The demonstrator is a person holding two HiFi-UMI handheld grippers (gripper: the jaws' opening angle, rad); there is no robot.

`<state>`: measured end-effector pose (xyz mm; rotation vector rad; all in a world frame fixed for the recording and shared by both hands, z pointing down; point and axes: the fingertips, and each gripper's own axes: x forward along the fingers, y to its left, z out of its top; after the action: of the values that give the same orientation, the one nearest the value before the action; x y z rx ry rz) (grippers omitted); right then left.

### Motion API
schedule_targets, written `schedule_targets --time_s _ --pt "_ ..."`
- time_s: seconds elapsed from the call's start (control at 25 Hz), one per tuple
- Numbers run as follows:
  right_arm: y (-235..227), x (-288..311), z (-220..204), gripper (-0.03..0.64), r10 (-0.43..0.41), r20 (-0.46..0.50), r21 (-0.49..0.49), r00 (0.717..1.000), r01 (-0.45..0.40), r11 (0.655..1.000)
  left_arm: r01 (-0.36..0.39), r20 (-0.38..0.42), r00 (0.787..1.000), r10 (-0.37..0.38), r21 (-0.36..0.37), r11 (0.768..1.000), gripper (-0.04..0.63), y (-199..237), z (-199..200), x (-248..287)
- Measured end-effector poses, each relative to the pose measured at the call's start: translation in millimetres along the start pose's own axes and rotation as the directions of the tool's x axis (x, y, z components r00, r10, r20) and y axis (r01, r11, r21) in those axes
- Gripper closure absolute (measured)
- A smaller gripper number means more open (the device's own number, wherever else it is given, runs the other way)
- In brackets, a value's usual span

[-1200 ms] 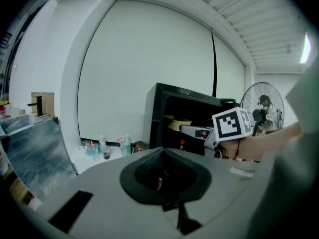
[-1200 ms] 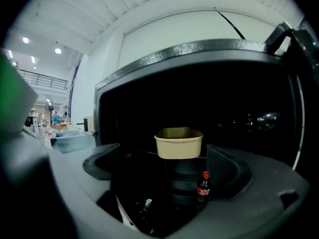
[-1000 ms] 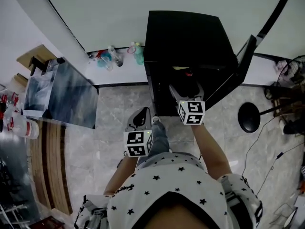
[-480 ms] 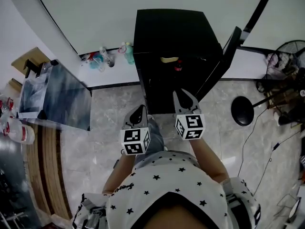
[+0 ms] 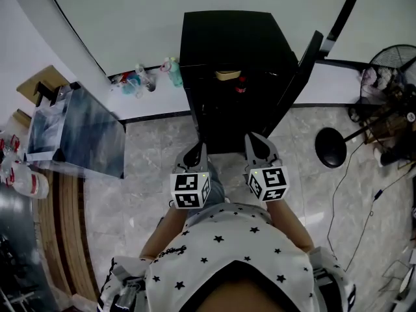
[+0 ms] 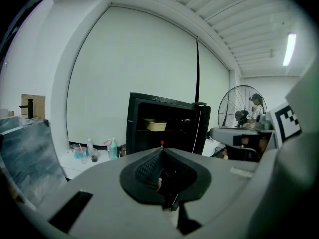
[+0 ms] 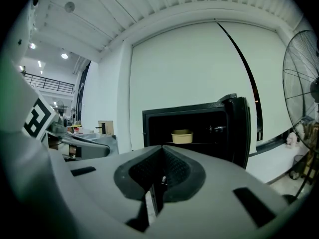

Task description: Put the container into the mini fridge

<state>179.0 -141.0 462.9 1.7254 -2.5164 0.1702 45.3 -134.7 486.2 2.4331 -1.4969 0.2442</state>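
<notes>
The black mini fridge point(image 5: 231, 51) stands against the wall with its door point(image 5: 304, 64) swung open to the right. A pale yellow container point(image 5: 225, 75) sits on its upper shelf, and it also shows as the container point(image 7: 182, 136) in the right gripper view and the container point(image 6: 154, 125) in the left gripper view. My right gripper point(image 5: 258, 142) is on the floor side of the fridge, apart from it. Its jaws have just been closing and now meet with nothing between them. My left gripper point(image 5: 195, 156) hovers beside it, shut and empty.
A glass-topped table point(image 5: 78, 132) stands at the left. Several bottles point(image 5: 156, 77) line the low ledge beside the fridge. A standing fan point(image 5: 390, 70), its round black base point(image 5: 331, 147) and loose cables point(image 5: 364, 194) are at the right.
My right gripper has drawn back from the fridge opening toward the person and its jaws have closed. The container stays on the shelf. The left gripper has shifted slightly.
</notes>
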Motion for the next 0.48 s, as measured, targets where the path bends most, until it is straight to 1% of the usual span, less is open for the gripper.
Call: schedule_targets --time_s 0.16,0.48 --pt "2.0 -8.1 2.2 0.623 0.000 0.004 0.011 1.000 0.000 1.000 0.012 0.003 1.000 -0.012 0.003 1.000 0.583 -4.1 -0.2 -1.8" --pt "6.6 -4.3 0.5 0.623 0.005 -0.012 0.010 1.000 -0.005 1.000 0.011 0.002 1.000 -0.011 -0.001 1.000 0.583 -2.0 -0.9 -2.2"
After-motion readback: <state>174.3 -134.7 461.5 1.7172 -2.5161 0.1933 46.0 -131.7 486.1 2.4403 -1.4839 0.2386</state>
